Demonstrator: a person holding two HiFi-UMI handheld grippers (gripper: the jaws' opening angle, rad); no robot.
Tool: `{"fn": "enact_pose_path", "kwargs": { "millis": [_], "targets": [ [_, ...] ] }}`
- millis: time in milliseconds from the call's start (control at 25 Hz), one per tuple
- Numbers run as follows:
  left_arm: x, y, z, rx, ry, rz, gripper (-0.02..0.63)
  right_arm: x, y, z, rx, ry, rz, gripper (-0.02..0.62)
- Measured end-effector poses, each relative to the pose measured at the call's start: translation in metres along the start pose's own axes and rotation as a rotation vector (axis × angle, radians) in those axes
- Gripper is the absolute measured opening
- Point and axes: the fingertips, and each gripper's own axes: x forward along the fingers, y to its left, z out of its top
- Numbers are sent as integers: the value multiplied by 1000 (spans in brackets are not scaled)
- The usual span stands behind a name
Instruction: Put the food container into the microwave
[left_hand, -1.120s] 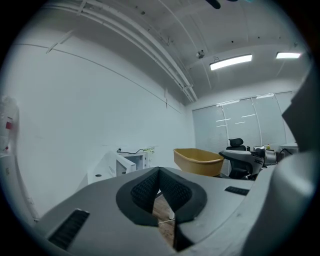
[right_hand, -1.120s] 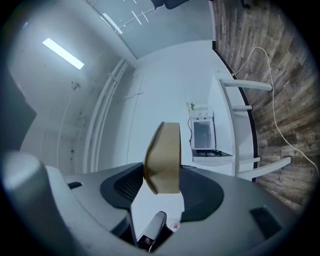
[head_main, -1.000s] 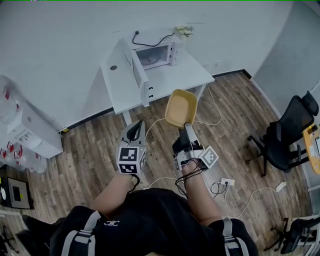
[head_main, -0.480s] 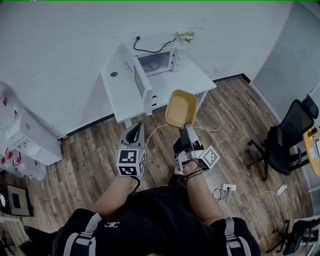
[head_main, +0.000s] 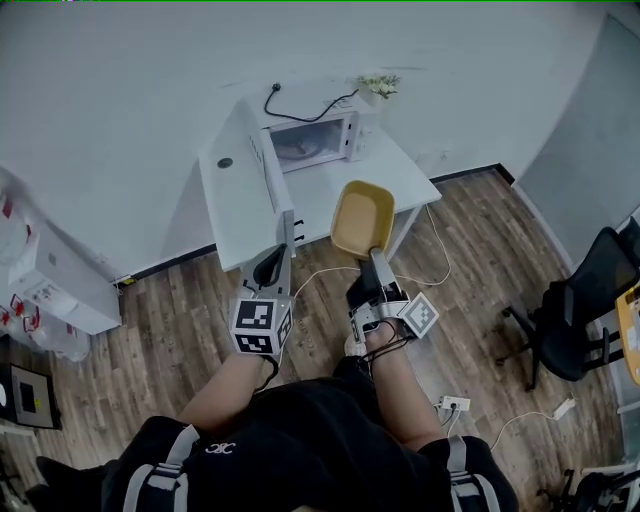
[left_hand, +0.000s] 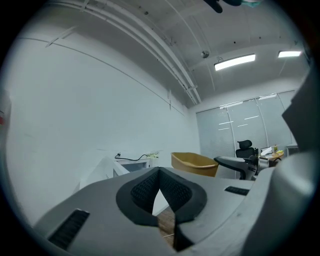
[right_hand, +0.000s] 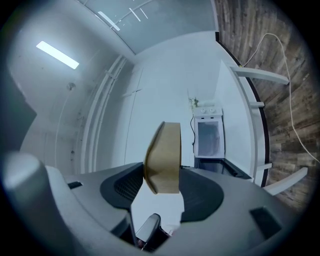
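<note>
A white microwave (head_main: 318, 138) stands on a white table (head_main: 225, 190) against the wall, its door (head_main: 272, 178) swung open toward me. My right gripper (head_main: 375, 254) is shut on the rim of a yellow food container (head_main: 362, 217), held out over the table's front edge. In the right gripper view the container (right_hand: 164, 157) stands edge-on between the pads, with the open microwave (right_hand: 209, 137) beyond it. My left gripper (head_main: 272, 260) is shut and holds nothing, just in front of the door's lower edge. From the left gripper view the container (left_hand: 194, 163) shows at right.
A small plant (head_main: 378, 85) sits beside the microwave and a dark disc (head_main: 225, 162) lies on the table. White cables and a power strip (head_main: 452, 404) lie on the wooden floor. A black office chair (head_main: 580, 315) stands at right, white boxes (head_main: 55, 285) at left.
Both grippers have moved forward toward the table. The container, earlier over the floor in front of the table, now hangs over its front edge. Jaws unchanged.
</note>
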Motion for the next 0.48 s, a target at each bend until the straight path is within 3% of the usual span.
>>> {"fn": "enact_pose_path", "kwargs": {
  "millis": [480],
  "targets": [
    [161,-25,16,17,6,24,8,93,-73,123,86,37,-9,227]
  ]
}}
